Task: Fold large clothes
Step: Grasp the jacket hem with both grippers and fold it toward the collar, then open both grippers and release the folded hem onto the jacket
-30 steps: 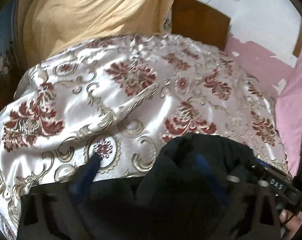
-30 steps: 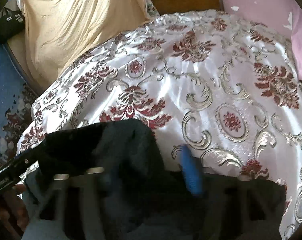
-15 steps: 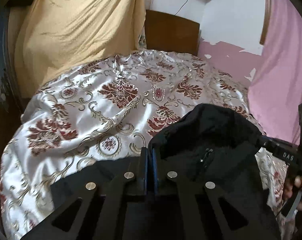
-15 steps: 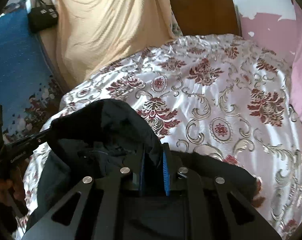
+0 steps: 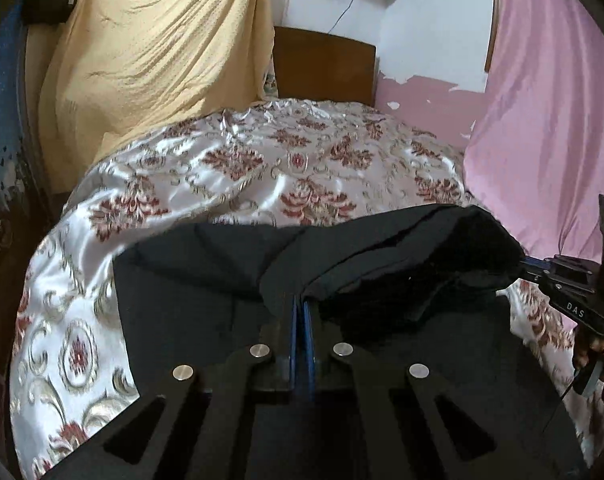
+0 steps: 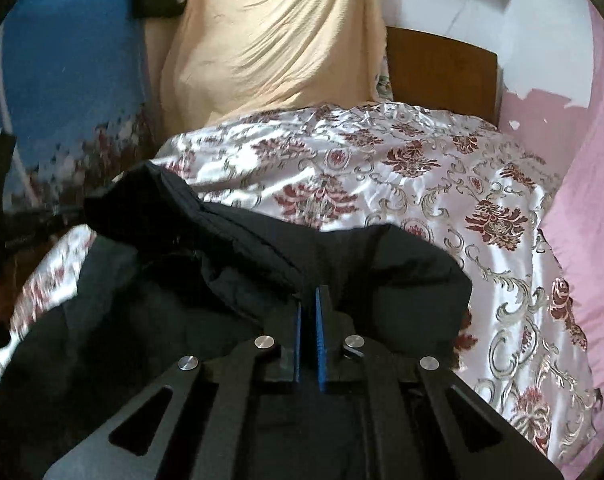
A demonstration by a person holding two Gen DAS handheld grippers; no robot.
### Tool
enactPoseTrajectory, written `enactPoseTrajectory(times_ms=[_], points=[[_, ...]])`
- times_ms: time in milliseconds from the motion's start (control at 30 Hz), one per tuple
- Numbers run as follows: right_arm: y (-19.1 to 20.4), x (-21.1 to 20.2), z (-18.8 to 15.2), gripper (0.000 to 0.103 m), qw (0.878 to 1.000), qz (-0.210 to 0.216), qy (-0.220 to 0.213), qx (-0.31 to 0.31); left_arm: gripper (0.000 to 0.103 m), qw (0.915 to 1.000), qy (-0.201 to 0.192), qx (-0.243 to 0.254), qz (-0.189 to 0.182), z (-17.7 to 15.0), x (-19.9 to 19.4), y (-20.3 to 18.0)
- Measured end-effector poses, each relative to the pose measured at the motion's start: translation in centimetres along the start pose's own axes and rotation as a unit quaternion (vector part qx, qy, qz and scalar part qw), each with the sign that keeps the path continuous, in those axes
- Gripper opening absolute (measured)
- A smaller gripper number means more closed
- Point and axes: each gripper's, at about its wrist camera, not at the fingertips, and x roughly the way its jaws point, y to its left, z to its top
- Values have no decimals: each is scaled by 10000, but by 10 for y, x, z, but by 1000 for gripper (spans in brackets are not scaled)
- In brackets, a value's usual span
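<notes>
A large black garment point(image 5: 382, 264) hangs between my two grippers above the near end of the bed. My left gripper point(image 5: 300, 304) is shut on one part of its edge. My right gripper point(image 6: 311, 300) is shut on another part of the black garment point(image 6: 230, 264). The cloth is stretched between them and the rest drapes down in front. My right gripper's body point(image 5: 574, 300) shows at the right edge of the left wrist view, with the cloth running to it.
The bed is covered by a shiny white spread with red and gold flowers point(image 5: 282, 176) point(image 6: 442, 184). A yellow cloth point(image 5: 154, 52) hangs at the back left. A brown headboard point(image 5: 322, 68) and a pink curtain point(image 5: 550, 128) stand behind and right.
Both grippers have closed on the black garment and lifted it up and back from the bed. The cloth now spreads wide between them.
</notes>
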Motion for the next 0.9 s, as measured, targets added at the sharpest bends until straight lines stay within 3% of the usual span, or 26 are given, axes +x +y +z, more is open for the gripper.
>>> enactPoseTrajectory(times_ms=[167,600,900], points=[[9,10,-22,5,9988,-290,148,-361,4,9997,187,-158,77,-25,17,7],[8,76,-61,5,9977,-531,406,104,4,9989,381,-178,220,-50,76,14],[6,67,-59,6,9987,-412,216,193,6,9981,455,-422,3,-38,70,20]])
